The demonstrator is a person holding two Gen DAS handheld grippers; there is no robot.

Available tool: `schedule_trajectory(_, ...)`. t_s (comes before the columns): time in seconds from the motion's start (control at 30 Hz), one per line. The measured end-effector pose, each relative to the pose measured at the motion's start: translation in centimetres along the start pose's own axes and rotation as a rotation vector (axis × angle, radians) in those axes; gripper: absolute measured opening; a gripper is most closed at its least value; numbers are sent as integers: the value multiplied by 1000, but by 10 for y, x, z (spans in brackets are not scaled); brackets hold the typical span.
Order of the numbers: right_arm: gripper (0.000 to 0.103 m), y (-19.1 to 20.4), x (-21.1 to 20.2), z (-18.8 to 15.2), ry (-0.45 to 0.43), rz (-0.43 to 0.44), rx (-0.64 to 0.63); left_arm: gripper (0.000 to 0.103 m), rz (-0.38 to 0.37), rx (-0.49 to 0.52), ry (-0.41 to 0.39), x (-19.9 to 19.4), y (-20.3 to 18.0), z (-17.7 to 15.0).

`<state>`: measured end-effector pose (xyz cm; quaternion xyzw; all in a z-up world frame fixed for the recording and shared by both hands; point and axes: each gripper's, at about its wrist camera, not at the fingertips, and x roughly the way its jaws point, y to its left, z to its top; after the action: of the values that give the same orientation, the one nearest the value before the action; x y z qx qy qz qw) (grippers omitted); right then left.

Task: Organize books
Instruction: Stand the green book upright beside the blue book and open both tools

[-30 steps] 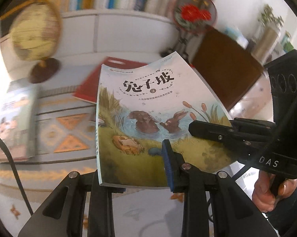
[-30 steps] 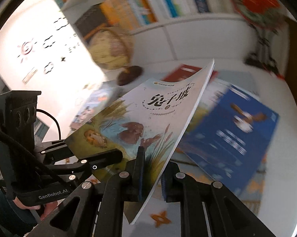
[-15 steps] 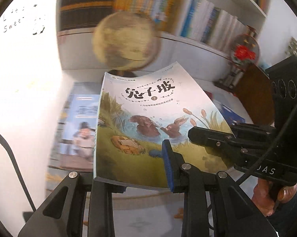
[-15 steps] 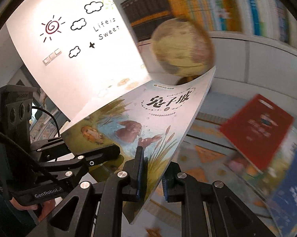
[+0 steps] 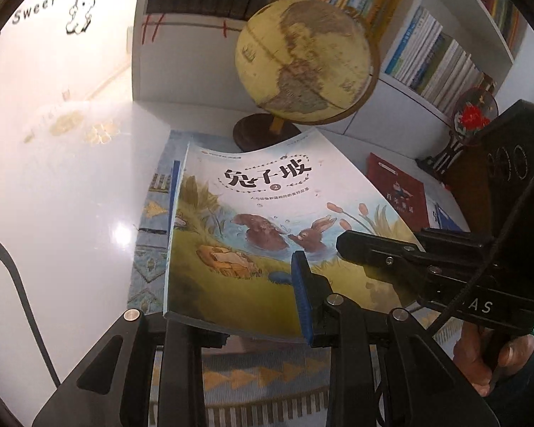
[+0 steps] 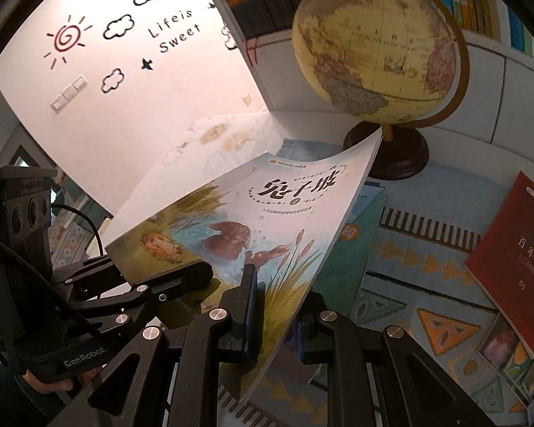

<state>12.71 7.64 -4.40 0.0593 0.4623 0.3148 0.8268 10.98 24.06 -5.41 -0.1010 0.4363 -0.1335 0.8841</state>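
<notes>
Above the patterned mat [image 5: 149, 249], the rabbit picture book [image 5: 267, 220] is carried cover-up, tilted, with its far edge close to the globe base [image 5: 263, 131].

Left to right in the left wrist view:
- The white glossy surface [image 5: 60, 185] at far left is smooth and reflective.
- The mat is woven, with triangle and stripe bands. A blue-edged book [image 5: 175, 185] lies on it directly under the carried book.
- The left gripper [image 5: 231, 320] is pinching the near edge of the rabbit picture book. One blue ribbed pad sits on the cover; the opposing finger is under the book and mostly hidden.
- The right gripper [image 5: 366, 252] is clamped on the book's right edge, finger tip flat on the cover.
- The red book [image 5: 398, 192] lies flat on the mat, well apart from the carried one.

The two-point grip probably keeps the thin softcover from sagging; it bows slightly between the grips even so. The cover is glossy paper and the page block is thin. The globe [image 5: 306, 60] is a matte, aged-yellow sphere on a round dark wooden foot. The shelf [image 5: 441, 60] behind holds upright books, a likely destination.
</notes>
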Motion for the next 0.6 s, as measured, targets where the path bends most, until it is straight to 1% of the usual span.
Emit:
schedule_trajectory(0.17, 17, -12, 18, 1, 39, -6, 39, 26, -29, -3, 30, 15, 7, -3)
schedule_trajectory(0.3, 17, -20, 25, -4, 66, 3, 71, 26, -61, -17, 78, 23, 11, -14)
schedule_trajectory(0.4, 17, -25, 30, -10, 85, 6, 86, 26, -66, -18, 106, 25, 13, -24)
schedule_trajectory(0.6, 17, -31, 40, -17, 118, 12, 117, 26, -72, -81, 138, 29, 23, -35)
